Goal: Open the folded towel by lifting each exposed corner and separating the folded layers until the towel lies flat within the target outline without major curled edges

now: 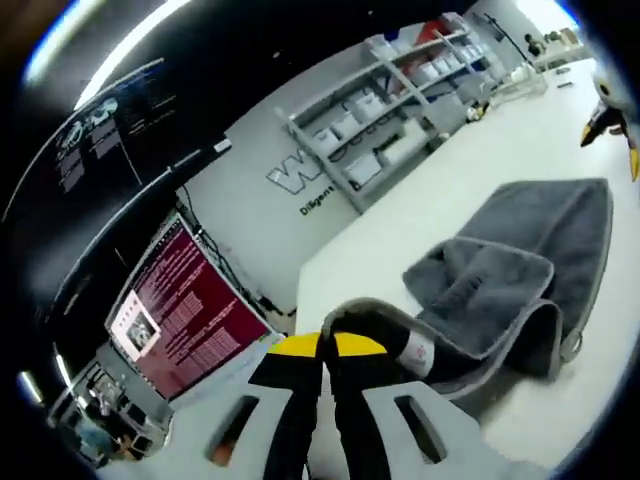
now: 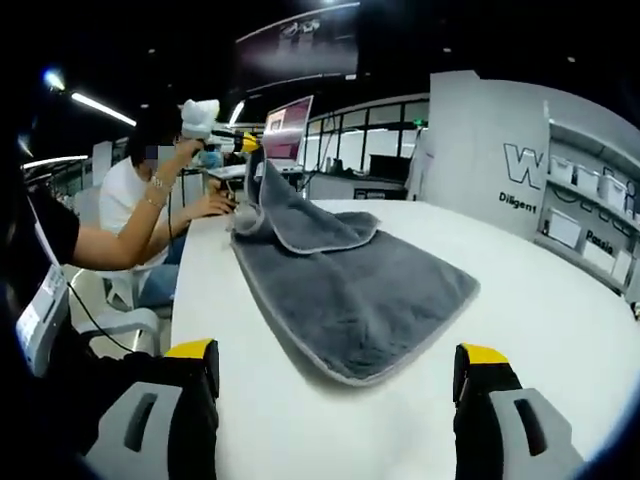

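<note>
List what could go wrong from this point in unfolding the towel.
1. The left gripper is shut on one edge of the grey towel, raised off the white table. Pulling further might drag the whole towel rather than part its layers.
2. The lifted layer is bunched and curled, so it may land creased.
3. The right gripper is open and short of the near edge, so nothing pins the towel down.
</note>
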The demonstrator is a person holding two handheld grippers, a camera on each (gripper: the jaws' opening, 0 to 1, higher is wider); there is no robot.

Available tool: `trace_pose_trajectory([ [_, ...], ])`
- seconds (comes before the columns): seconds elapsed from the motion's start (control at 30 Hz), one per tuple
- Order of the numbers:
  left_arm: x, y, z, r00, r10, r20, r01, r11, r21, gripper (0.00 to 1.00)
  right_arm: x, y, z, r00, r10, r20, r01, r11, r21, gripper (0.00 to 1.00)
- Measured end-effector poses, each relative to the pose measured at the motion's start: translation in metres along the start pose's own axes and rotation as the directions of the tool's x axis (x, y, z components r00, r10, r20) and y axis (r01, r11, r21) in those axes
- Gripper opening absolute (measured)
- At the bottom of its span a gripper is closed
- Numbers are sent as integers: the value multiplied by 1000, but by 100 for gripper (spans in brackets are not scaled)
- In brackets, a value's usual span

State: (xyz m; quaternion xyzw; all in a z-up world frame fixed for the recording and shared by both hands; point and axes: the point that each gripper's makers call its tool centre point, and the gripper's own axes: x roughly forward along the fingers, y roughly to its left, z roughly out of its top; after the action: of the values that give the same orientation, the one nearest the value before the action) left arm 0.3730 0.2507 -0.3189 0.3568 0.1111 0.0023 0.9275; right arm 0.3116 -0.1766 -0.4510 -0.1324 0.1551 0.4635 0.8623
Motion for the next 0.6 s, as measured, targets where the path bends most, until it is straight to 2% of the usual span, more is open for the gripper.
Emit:
trace_pose_trajectory([
  [0.13, 4, -25, -14, 999, -25, -38, 27, 999, 45, 2, 1, 1, 1, 1000, 4, -12, -4, 1000, -11, 99],
  [0.23, 8, -42, -22, 997, -62, -42, 64, 997, 38, 2, 2, 2, 3, 1000, 8, -16, -8, 1000, -16, 99],
  [0.33, 13, -73, -32, 986, -161, -44, 162, 987, 0, 2, 5, 4, 6, 1000, 11, -17, -11, 1000, -17, 99],
  [0.4, 15, -95, -35, 971, -237, -31, 236, 971, -29, 2, 7, 3, 7, 1000, 13, -20, -13, 1000, -17, 99],
  [0.6, 26, -121, -46, 956, -290, -41, 288, 957, -41, 2, 11, 5, 6, 999, 21, -33, -22, 999, -26, 99],
])
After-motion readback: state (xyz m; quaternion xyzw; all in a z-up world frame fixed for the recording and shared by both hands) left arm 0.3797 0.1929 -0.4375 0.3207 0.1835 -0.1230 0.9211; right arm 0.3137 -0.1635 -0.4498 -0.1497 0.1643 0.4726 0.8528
